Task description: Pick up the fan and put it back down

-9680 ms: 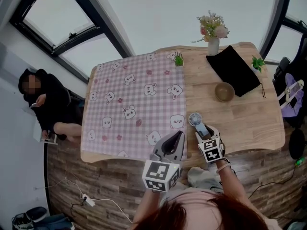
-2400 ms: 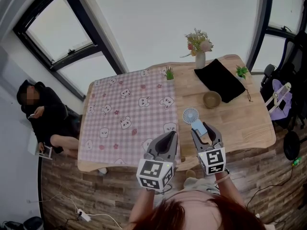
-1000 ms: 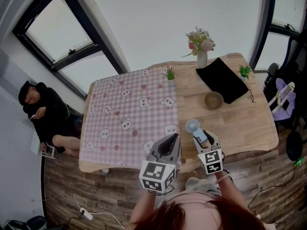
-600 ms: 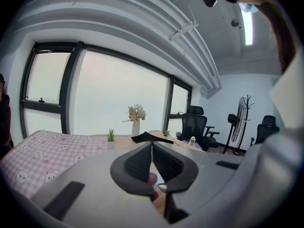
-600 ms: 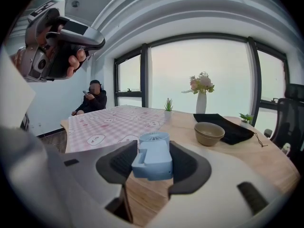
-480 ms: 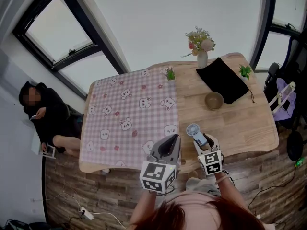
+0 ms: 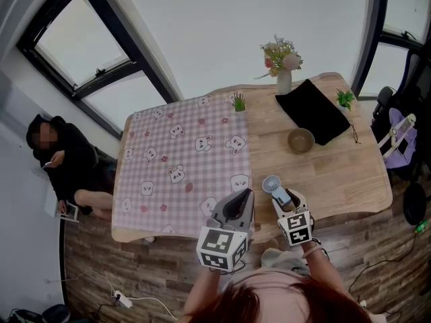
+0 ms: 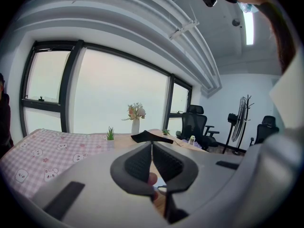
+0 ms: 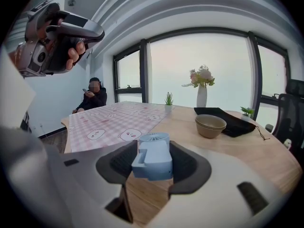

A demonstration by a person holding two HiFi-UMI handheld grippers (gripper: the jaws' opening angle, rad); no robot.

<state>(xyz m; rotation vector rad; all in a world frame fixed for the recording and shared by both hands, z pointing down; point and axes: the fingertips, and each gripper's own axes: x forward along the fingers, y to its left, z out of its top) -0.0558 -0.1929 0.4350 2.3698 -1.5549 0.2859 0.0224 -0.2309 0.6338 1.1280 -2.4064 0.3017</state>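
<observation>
Right tool (image 7: 284, 198) has come down w/ the small light-blue plastic hand fan (image 9: 153, 159), now low over the pale wooden desk (image 7: 337, 167), near its front edge. Tool's clamped on the handle; round head points fwd, away from it. Left tool (image 7: 242, 196) is pinched shut, empty, just beside.

A pale blue fan (image 9: 152, 158), a light wooden worktop (image 7: 337, 173), a pink-and-white checked cloth (image 7: 182, 153) printed with white animal faces, a tan bowl (image 7: 300, 140), a black mat (image 7: 316, 113), and a white vase (image 7: 284, 83) of pink and cream flowers (image 7: 281, 51).
</observation>
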